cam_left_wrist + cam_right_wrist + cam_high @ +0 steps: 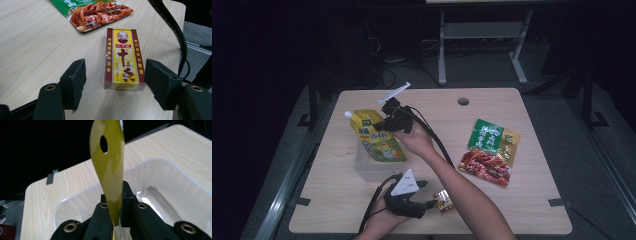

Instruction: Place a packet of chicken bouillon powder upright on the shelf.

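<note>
From the high view, the right gripper (pixel 388 121) pinches the yellow spouted pouch (pixel 377 136) by its edge and holds it over the clear plastic tub (pixel 364 167) at the left of the wooden table (pixel 512 210); the person's right forearm reaches diagonally across the table between the tub and the green and red snack packet (pixel 490 151), which lies flat well to the right. Near the front edge the left gripper (pixel 431 195) points at the small yellow box (pixel 444 201). In the left gripper view the jaws stand spread on either side of the box (pixel 124 59), pads not touching it; the snack packet (pixel 96 11) lies beyond, and a black cable (pixel 172 25) crosses at upper right. In the right gripper view the jaws are pressed tight on the pouch's yellow edge (pixel 110 165), which blocks the middle of the view, the tub (pixel 160 185) open below
</note>
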Tool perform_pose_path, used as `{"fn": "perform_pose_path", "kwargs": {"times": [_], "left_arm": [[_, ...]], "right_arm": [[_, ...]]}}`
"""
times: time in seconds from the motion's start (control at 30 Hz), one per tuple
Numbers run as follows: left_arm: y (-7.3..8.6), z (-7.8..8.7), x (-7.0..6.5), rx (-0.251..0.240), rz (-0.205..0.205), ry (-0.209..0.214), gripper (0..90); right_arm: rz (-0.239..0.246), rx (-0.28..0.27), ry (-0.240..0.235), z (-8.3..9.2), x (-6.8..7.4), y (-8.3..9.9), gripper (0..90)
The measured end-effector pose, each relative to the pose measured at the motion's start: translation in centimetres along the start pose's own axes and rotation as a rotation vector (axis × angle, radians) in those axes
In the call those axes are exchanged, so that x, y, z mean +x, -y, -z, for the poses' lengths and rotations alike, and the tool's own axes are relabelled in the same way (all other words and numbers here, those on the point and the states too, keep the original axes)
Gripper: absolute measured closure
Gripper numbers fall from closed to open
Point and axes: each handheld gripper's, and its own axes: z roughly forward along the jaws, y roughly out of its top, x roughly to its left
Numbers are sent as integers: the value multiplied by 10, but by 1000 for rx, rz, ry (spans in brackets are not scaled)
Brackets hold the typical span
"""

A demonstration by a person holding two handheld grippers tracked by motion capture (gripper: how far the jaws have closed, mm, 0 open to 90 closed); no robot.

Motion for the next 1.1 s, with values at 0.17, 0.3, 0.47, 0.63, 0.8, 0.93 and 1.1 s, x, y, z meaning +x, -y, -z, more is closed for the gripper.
{"fn": "perform_pose_path", "kwargs": {"times": [0.17,0.3,0.47,0.63,0.8,0.93,1.1], "left_arm": [[0,0,-1,-6,1,1,337],[0,0,0,-7,4,2,338],[0,0,-1,-3,3,4,338],[0,-1,-1,-3,1,3,338],[0,-1,0,0,-4,2,338],[0,0,0,-2,-4,1,338],[0,-1,0,-2,-1,1,337]], "right_arm": [[10,-53,11,3,4,1,897],[-3,-111,-7,6,3,4,897],[-37,-170,-27,5,-2,13,897],[-74,-191,-36,3,-9,23,897],[-58,-188,-40,-1,-10,31,896],[-49,-179,-38,-3,-12,38,893],[-37,-175,-36,-1,-13,43,881]]}}
